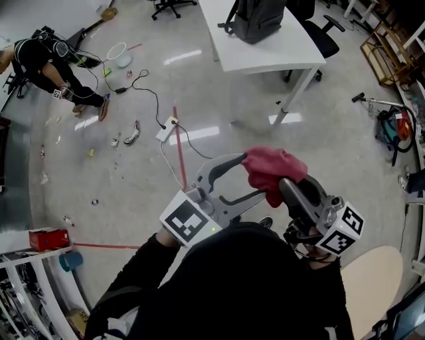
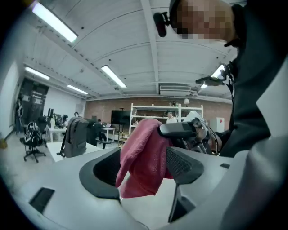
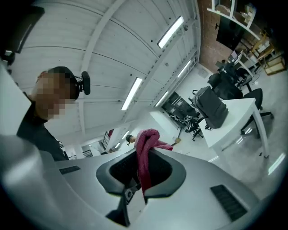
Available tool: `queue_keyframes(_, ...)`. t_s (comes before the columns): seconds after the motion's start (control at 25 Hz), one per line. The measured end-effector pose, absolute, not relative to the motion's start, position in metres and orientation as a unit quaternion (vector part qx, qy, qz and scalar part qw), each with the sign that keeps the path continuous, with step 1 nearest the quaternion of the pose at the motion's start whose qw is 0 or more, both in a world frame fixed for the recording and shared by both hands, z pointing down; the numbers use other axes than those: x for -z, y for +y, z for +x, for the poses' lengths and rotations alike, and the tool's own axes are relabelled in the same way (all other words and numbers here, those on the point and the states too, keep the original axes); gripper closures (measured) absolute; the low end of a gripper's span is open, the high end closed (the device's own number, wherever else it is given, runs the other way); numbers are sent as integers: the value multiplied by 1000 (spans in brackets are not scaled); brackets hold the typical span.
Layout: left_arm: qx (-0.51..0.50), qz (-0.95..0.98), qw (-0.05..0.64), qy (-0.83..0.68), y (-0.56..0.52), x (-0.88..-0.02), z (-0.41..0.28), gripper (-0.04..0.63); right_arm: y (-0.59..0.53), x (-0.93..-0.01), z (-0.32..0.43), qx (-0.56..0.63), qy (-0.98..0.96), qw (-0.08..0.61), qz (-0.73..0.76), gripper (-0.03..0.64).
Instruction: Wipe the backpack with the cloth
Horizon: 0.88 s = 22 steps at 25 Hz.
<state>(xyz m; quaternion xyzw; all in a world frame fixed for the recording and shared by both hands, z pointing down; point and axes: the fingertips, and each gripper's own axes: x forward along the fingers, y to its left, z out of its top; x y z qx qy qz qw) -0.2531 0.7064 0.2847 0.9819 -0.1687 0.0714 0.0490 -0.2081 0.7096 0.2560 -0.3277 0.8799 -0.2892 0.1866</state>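
The dark grey backpack (image 1: 255, 20) stands on a white table (image 1: 292, 50) far ahead; it also shows in the left gripper view (image 2: 76, 137) and the right gripper view (image 3: 211, 108). A red cloth (image 1: 272, 169) is bunched close to my chest. My right gripper (image 1: 279, 188) is shut on the cloth (image 3: 145, 152), which drapes over its tip (image 3: 139, 173). My left gripper (image 1: 255, 176) stands wide open, its jaws on either side of the hanging cloth (image 2: 141, 159) without pressing it (image 2: 141, 174). The right gripper's tip (image 2: 180, 130) shows above the left jaws.
A person (image 1: 53, 60) crouches on the floor at far left among cables and a power strip (image 1: 166, 129). A vacuum cleaner (image 1: 395, 129) lies at right, an office chair (image 1: 322, 30) stands behind the table, and a round wooden tabletop (image 1: 372, 279) sits near my right side.
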Motion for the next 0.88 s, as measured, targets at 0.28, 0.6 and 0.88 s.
queue_keyframes(0.28,-46,987,58,-146,730,-281,-231,500,731,-241,-210,294,894,206,-267,554)
queue_keyframes(0.6,43,976,204,-68,729,-261,-261,505,729,-236,-197,314,889,228,-242,298)
queue_keyframes(0.88,25,976,217,6,743,-280,-275,505,723,-260,-260,349,896,205,-182,235)
